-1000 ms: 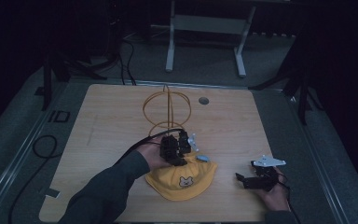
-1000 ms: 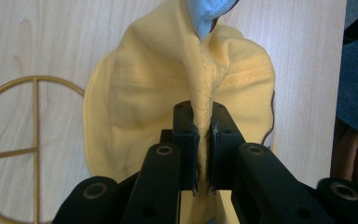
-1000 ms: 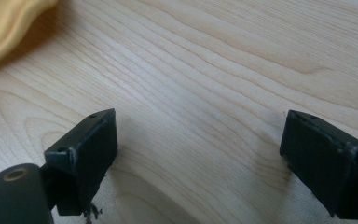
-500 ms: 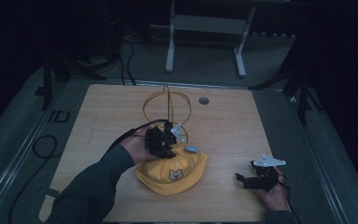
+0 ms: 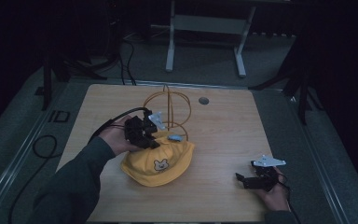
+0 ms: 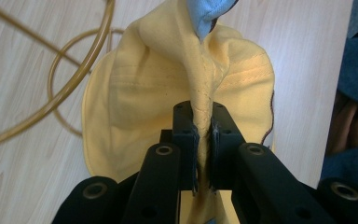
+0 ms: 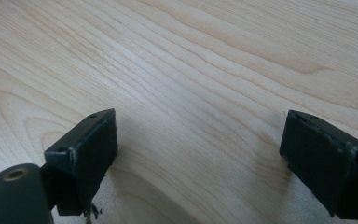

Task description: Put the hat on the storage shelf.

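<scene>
Resting near the front right corner of the table (image 5: 223, 121), the right gripper (image 5: 246, 179) sits in the person's hand with its jaws spread wide and nothing between them; in the right gripper view they frame bare pale wood grain. Left of it and a little farther in, the left gripper (image 5: 148, 140) is clenched on a fold of the yellow cap (image 5: 161, 161); the left gripper view shows the fabric pinched into a ridge between the black pads (image 6: 186, 140), with a scrap of blue trim above. The cap lies left of centre on the table, its bear patch facing the near edge, one side drawn up toward the wire stand (image 5: 168, 109) just behind it. A small round grommet (image 5: 203, 100) is set into the wood near the far edge.

The tabletop is light wood, edged by grey floor; black cables (image 5: 42, 144) loop on the left. Beyond the table a white metal frame (image 5: 205, 42) stands in a dark room.

Since a second ago the left gripper and cap have shifted left and toward the stand, the cap's pinched side lifted. The right gripper has stayed put.
</scene>
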Demonstrator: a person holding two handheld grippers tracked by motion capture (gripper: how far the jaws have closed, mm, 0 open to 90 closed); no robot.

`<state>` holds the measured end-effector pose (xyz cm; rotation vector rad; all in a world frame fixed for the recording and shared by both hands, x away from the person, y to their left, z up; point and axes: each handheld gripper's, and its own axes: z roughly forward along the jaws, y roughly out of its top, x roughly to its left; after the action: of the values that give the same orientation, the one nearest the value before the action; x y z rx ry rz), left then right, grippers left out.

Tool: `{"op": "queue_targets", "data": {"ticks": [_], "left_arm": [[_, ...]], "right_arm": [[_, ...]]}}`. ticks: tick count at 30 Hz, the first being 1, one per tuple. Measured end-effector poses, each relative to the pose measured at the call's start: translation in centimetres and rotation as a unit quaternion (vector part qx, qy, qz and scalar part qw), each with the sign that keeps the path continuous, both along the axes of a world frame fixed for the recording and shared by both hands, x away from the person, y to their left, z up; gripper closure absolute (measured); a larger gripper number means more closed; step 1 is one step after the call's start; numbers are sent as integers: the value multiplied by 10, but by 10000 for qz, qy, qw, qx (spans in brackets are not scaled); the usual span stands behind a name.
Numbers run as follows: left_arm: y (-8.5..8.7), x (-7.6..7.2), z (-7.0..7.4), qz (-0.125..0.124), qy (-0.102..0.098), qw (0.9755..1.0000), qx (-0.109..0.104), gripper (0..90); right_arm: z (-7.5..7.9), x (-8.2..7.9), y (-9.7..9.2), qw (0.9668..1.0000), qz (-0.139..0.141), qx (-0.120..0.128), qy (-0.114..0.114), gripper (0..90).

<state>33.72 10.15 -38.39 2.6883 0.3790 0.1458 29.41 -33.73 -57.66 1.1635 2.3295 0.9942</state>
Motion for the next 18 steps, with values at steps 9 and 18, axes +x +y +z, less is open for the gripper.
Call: {"op": "queue_targets", "data": {"ticks": [9, 18], "left_arm": [[30, 1, 6, 251, -42, 9997, 26, 837], [56, 1, 12, 534, -75, 9985, -12, 837]], "right_arm": [[0, 0, 0, 10000, 1, 0, -2, 110], [0, 0, 0, 10000, 1, 1, -2, 111]]}}
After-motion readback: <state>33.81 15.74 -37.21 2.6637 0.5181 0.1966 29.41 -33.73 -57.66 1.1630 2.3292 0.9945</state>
